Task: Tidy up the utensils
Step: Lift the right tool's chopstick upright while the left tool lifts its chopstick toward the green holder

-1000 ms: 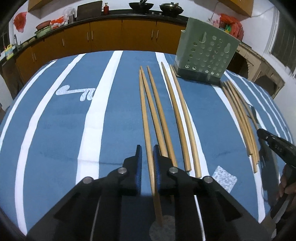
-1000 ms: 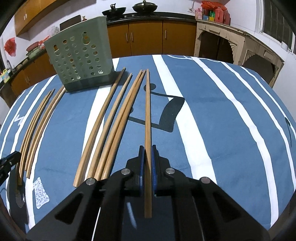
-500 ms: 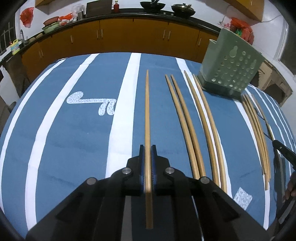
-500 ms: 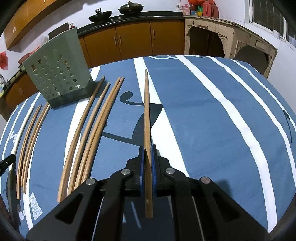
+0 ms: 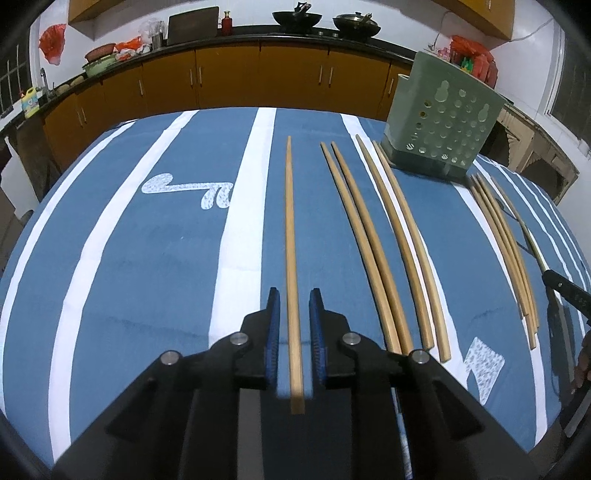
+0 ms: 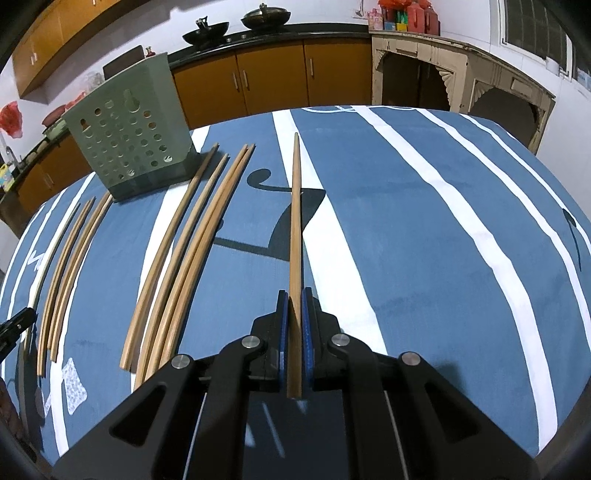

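Chopstick (image 5: 291, 266) lies between just-opened left tongs (image 5: 294, 325), pads clear.

Both views are dim and bluish, lit from overhead indoor light. Strong fisheye bending curves the tablecloth (image 5: 155, 266) stripes and the chopsticks (image 5: 369, 236) toward the edges, with black vignette in every corner. The white wall (image 5: 240, 14) along the top glares slightly. A hard dark shadow falls across the cloth at centre in the right view. Focus stays fairly sharp throughout.
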Tool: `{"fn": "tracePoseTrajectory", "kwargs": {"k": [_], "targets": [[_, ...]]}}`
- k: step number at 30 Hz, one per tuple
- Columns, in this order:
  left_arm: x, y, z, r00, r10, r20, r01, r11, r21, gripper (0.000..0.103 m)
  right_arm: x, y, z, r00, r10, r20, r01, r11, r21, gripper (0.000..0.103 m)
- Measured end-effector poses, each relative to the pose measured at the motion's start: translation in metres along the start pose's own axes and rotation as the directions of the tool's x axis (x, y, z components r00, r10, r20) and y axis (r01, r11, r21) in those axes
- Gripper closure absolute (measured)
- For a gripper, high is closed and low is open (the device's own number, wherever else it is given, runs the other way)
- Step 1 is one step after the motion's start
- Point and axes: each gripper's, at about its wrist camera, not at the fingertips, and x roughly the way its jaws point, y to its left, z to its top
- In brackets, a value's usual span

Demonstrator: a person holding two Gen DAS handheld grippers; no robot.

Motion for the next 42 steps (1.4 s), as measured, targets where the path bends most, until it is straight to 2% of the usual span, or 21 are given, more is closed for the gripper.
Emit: {"fn": "tracePoseTrajectory", "kwargs": {"k": [4,6,8,12,20,24,30,35,42], "targets": [[-0.004,-0.004,-0.008,0.999,0.027,0.026,-0.027,1.0,0.009,0.088,-0.002,0.0,-0.003,1.0,0.004,0.013,-0.004,1.0,-0.011,0.095],[-0.004,-0.004,-0.009,0.999,0.036,0.03,-0.036,0.999,0.014,0.095,-0.001,-0.002,-0.001,1.0,0.018,0.006,-0.018,1.0,0.0,0.095],[-0.003,-0.002,-0.006,1.0,0.023,0.015,-0.023,1.0,0.006,0.095,-0.004,-0.007,0.002,0.999,0.049,0.009,-0.049,0.998,0.026,0.095],[-0.01,0.003,-0.002,1.0,0.017,0.016,-0.017,1.0,0.003,0.095,-0.024,-0.005,0.008,0.996,0.049,0.081,-0.049,0.999,0.002,0.095],[-0.047,0.007,0.015,0.992,0.005,0.125,-0.006,1.0,0.01,0.095,-0.055,-0.01,0.025,0.98,0.071,0.186,-0.074,0.997,0.01,0.095],[-0.068,0.012,0.029,0.981,-0.017,0.195,0.02,1.0,-0.014,0.096,-0.071,-0.014,0.035,0.964,0.08,0.254,-0.087,0.996,0.019,0.095],[-0.096,0.016,0.052,0.953,-0.048,0.299,0.063,0.997,-0.042,0.096,-0.089,-0.023,0.049,0.94,0.087,0.329,-0.107,0.993,0.043,0.095],[-0.11,0.016,0.069,0.934,-0.062,0.351,0.086,0.995,-0.053,0.096,-0.096,-0.022,0.062,0.926,0.093,0.367,-0.116,0.992,0.04,0.095],[-0.125,0.013,0.087,0.914,-0.056,0.401,0.081,0.996,-0.046,0.096,-0.102,-0.021,0.076,0.912,0.111,0.395,-0.137,0.99,0.039,0.095]]}}
